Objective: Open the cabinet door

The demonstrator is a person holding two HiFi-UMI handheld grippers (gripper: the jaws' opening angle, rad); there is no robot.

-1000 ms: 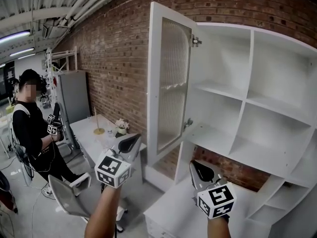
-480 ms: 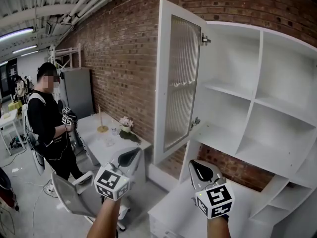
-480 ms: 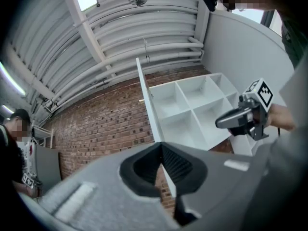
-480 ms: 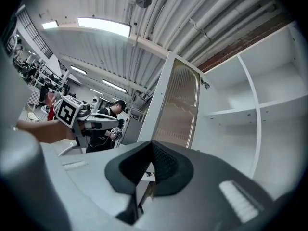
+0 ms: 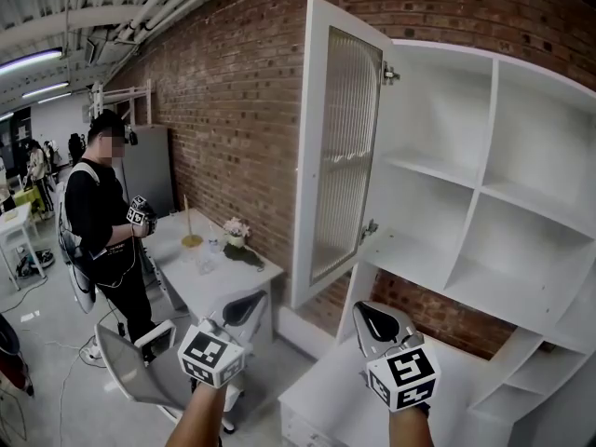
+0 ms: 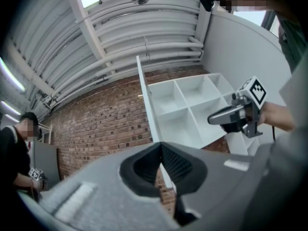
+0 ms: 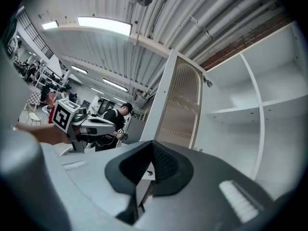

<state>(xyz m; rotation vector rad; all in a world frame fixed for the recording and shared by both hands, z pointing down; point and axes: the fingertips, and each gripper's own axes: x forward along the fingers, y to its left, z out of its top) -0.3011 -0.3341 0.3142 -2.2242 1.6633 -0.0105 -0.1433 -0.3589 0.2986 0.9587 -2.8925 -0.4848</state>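
Note:
The white cabinet door [image 5: 340, 156], with a ribbed glass panel, stands swung wide open to the left of the white cabinet [image 5: 484, 203], whose shelves are bare. My left gripper [image 5: 244, 305] is low and below the door, shut on nothing, about a hand's width short of the door's lower edge. My right gripper [image 5: 377, 322] hangs under the cabinet's lower left shelf, also shut and empty. The left gripper view shows the door [image 6: 147, 105] edge-on and the right gripper [image 6: 236, 117]. In the right gripper view I see the door [image 7: 180, 105] and the left gripper [image 7: 91, 124].
A person in black [image 5: 107, 222] stands at the left holding grippers, beside a white table [image 5: 182, 273] with a candle and flowers. A grey chair [image 5: 140, 361] sits at the lower left. A white counter [image 5: 326, 394] runs under the cabinet. A brick wall is behind.
My left gripper has dropped lower in the head view. The person at the left has stepped closer to the table. The door stays open and the right gripper has hardly moved.

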